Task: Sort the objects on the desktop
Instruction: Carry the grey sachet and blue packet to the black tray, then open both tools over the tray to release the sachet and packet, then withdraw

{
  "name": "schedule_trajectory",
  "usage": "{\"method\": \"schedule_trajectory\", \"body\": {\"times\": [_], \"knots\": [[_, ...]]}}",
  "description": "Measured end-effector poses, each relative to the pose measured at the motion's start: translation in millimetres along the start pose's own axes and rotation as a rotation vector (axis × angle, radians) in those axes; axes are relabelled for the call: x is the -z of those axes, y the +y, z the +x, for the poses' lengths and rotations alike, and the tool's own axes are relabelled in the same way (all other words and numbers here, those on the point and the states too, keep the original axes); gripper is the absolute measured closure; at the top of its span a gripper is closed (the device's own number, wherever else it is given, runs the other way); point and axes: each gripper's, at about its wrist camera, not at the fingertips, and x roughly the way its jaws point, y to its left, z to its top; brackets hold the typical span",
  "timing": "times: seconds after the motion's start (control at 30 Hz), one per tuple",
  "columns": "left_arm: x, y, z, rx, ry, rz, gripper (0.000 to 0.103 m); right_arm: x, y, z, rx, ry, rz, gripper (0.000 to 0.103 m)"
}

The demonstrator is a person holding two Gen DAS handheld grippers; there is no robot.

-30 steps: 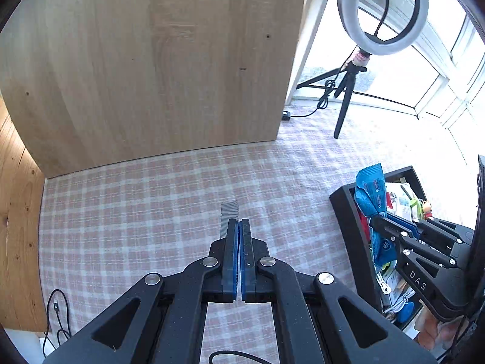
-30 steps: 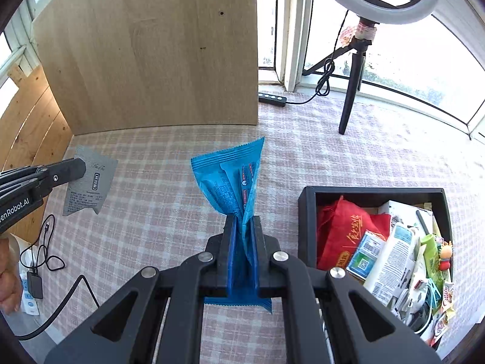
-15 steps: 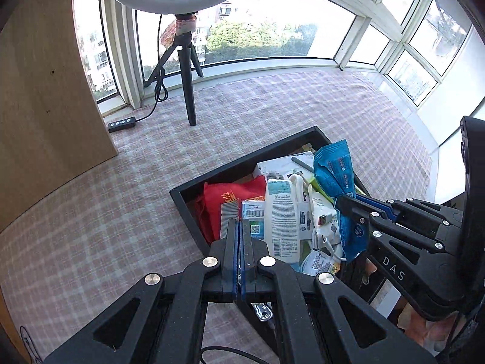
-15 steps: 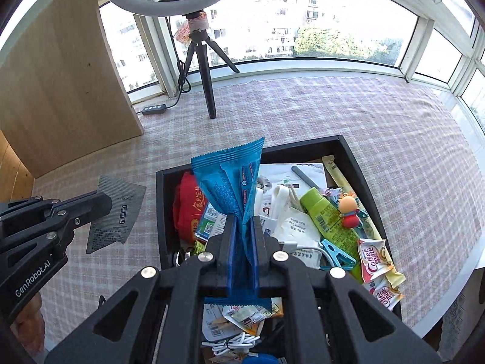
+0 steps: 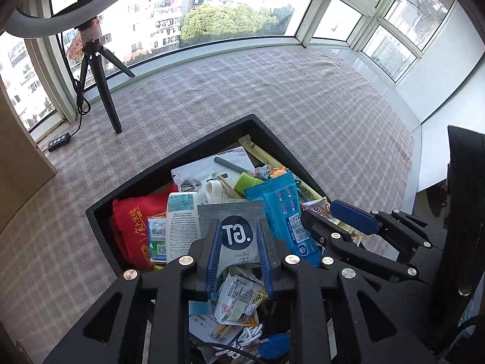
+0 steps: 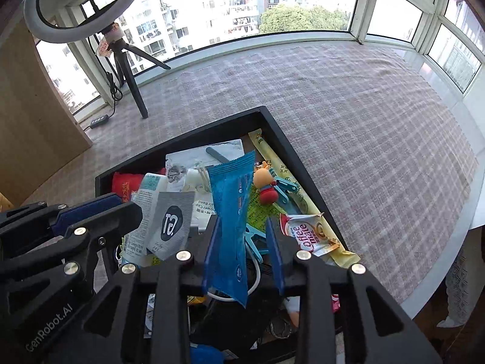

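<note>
1. Left gripper [image 5: 237, 251]: fingers spread wide, blue pads well apart. A grey sachet [image 5: 235, 232] marked "GT" sits between them; whether a pad touches it I cannot tell. From the right wrist camera the sachet [image 6: 171, 223] hangs just off this gripper's tip.
2. Right gripper [image 6: 242, 253]: fingers spread wide. A blue snack wrapper [image 6: 232, 221] stands upright between them, leaning by the left pad; contact unclear.
3. Both grippers are over the black bin [image 5: 212, 145], at 6 o'clock in each view.
4. Bin contents, right wrist view: red pouch [image 6: 124, 182] at 9 o'clock, white tube [image 6: 145, 200] beside it, small toy figure [image 6: 265, 185] at 2 o'clock, Coffee-mate packet [image 6: 309, 235] at 3 o'clock, long yellow packet [image 6: 279, 163] along the right wall.
5. Bin rests on a checked cloth [image 6: 363, 121]. Ring light tripod [image 6: 128, 69] at 11 o'clock; wooden board [image 6: 33, 115] at 9 o'clock.
</note>
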Motion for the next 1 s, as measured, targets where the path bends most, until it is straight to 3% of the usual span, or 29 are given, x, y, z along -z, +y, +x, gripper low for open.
{"method": "schedule_trajectory", "body": {"times": [0.23,0.57,0.63,0.7,0.83,1.0], "knots": [[12,13,-17,-0.053,-0.034,0.002,0.075,3,-2,-8,0.008,-0.019,0.014,0.067],[51,50,-60,-0.101,-0.11,-0.077,0.064,18,38,-30,-0.001,-0.056,-0.049,0.061],[63,60,-69,-0.119,-0.123,-0.084,0.06,22,49,-36,-0.008,-0.069,-0.075,0.06],[75,72,-80,-0.144,-0.141,-0.09,0.049,25,62,-43,-0.021,-0.08,-0.1,0.058],[107,106,-101,-0.202,-0.171,-0.156,0.047,38,94,-54,-0.027,-0.112,-0.168,0.051],[152,156,-120,-0.258,-0.18,-0.284,0.043,59,138,-55,-0.063,-0.121,-0.224,0.05]]}}
